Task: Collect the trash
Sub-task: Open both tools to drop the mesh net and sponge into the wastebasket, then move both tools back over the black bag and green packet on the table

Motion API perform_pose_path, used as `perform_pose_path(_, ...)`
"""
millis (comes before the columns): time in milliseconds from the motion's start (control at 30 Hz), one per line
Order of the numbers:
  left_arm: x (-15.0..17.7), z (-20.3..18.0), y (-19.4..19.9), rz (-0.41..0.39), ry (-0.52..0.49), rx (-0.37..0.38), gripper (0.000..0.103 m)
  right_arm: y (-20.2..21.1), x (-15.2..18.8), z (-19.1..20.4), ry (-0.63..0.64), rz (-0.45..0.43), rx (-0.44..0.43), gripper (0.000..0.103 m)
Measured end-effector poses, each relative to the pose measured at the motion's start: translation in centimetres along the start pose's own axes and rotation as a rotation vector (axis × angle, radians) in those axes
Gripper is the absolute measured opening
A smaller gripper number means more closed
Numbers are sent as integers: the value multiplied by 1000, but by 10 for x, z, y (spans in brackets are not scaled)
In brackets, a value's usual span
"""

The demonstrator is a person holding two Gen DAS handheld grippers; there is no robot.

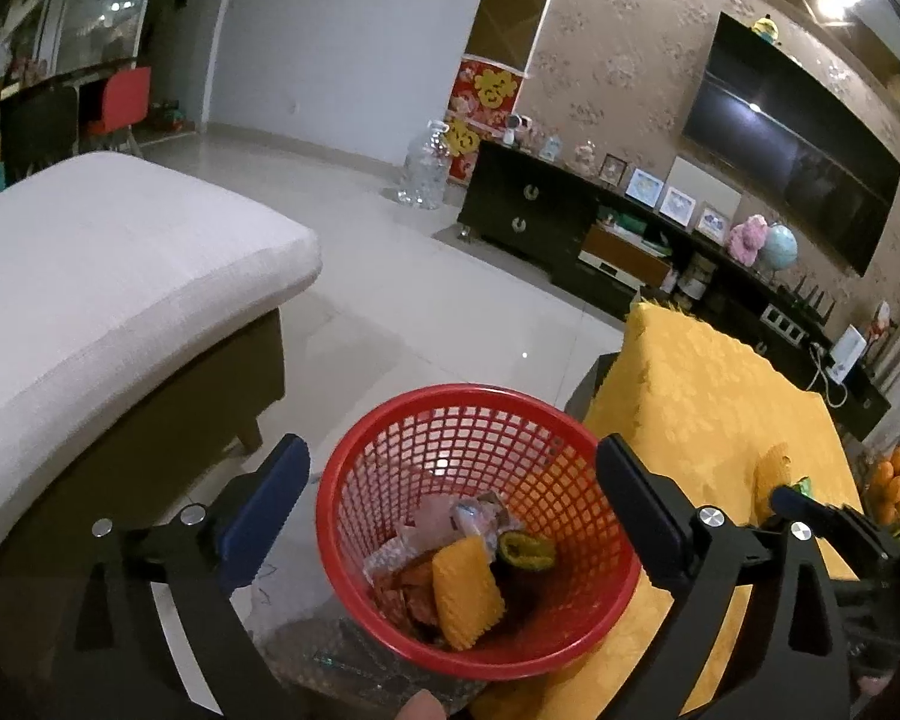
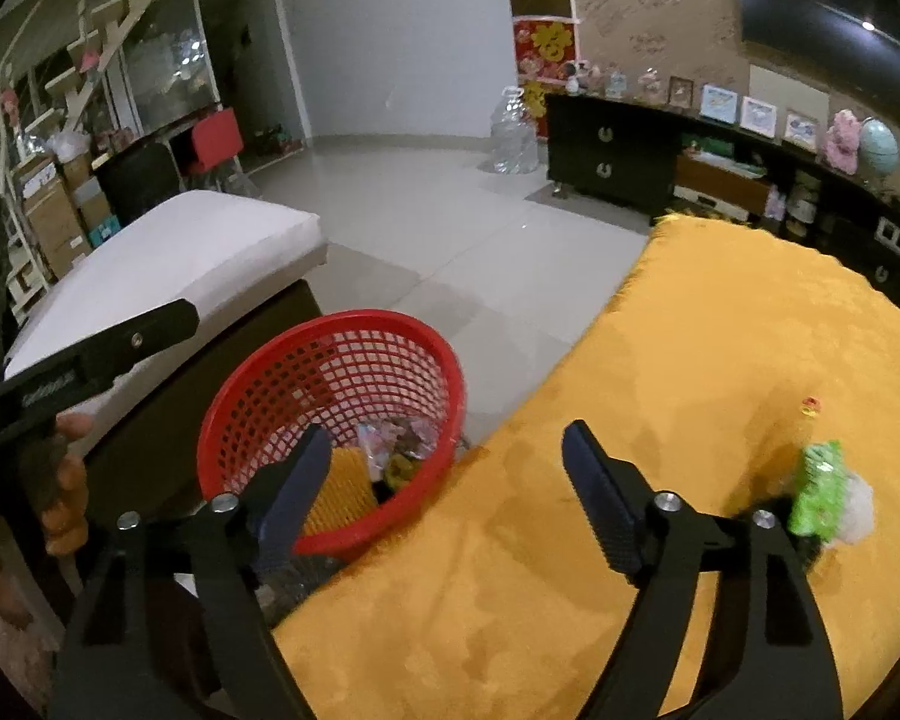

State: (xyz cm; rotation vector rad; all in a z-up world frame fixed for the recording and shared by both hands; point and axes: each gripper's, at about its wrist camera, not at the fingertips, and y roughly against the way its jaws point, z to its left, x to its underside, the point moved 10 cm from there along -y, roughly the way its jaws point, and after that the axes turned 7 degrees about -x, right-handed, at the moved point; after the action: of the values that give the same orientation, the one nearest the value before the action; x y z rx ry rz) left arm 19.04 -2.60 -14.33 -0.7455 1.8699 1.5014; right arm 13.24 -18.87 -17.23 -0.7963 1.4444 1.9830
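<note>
Here, in a dim living room, both hand-held grippers hang over a red mesh basket (image 1: 480,534) that stands on the floor against the edge of a counter draped in a yellow cloth (image 2: 660,510). In the left wrist view the left gripper (image 1: 453,516) is low in the frame with its fingers (image 1: 267,504) spread wide on either side of the basket's mouth and nothing between them, a stance that suggests the load has gone in. Inside the basket, lower centre of that frame, lie a yellow ridged wrapper (image 1: 465,597), a crumpled clear plastic piece (image 1: 450,519), a dark green scrap (image 1: 525,549) and some reddish-brown bits. In the right wrist view the right gripper (image 2: 444,495) also shows wide, empty fingers, one over the basket's near rim and the other above the yellow cloth. At the lower right of that frame a green wrapper (image 2: 819,489) and a white crumpled wad (image 2: 858,507) touching it remain on the cloth, with a tiny red-and-yellow scrap (image 2: 811,405) a little higher in the frame. The basket appears parked tight to the counter so rubbish needs only a short carry over the edge. A hand (image 2: 60,480) on the left gripper's handle shows at the left edge. By the look of it, the green wrapper is the likely next pick.
</note>
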Motion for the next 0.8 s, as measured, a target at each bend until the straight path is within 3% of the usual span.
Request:
perform_pose_path(367, 5, -29, -1, -6, -60, 14, 93, 72, 18, -84, -58, -57, 166, 84)
perform_pose_path(800, 25, -68, -8, 22, -143, 35, 93, 136, 56, -183, -251, -123, 343, 85)
